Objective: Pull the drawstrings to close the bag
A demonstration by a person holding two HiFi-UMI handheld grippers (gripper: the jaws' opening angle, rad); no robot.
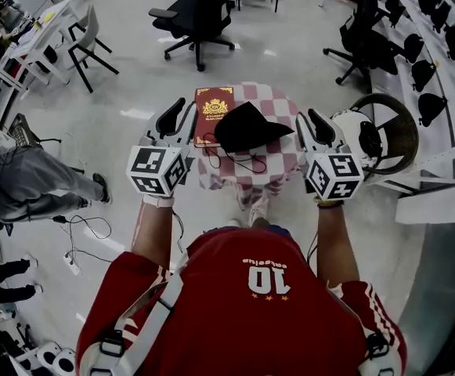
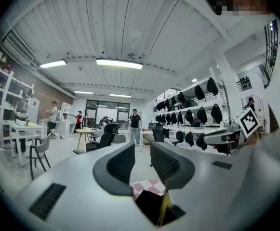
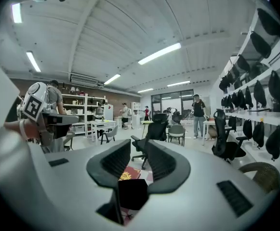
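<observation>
Head view, black bag (image 1: 247, 125) lying crosswise, tip right

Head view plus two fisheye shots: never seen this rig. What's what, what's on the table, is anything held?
There is no robot here. A person in a red shirt holds a hand-held two-jaw gripper in each hand: the left gripper and the right gripper. The cubes with square markers are part of the grippers.

The head view comes from a camera on the person's head, looking steeply down. The other two pictures come from wide-angle cameras riding on each gripper, looking along its jaws.

Below is a small table with a checked cloth. On it lie a black drawstring bag, its cord trailing toward the person, and a red book partly under the bag.

Both grippers hang above the table with jaws apart. Nothing is held.
</observation>
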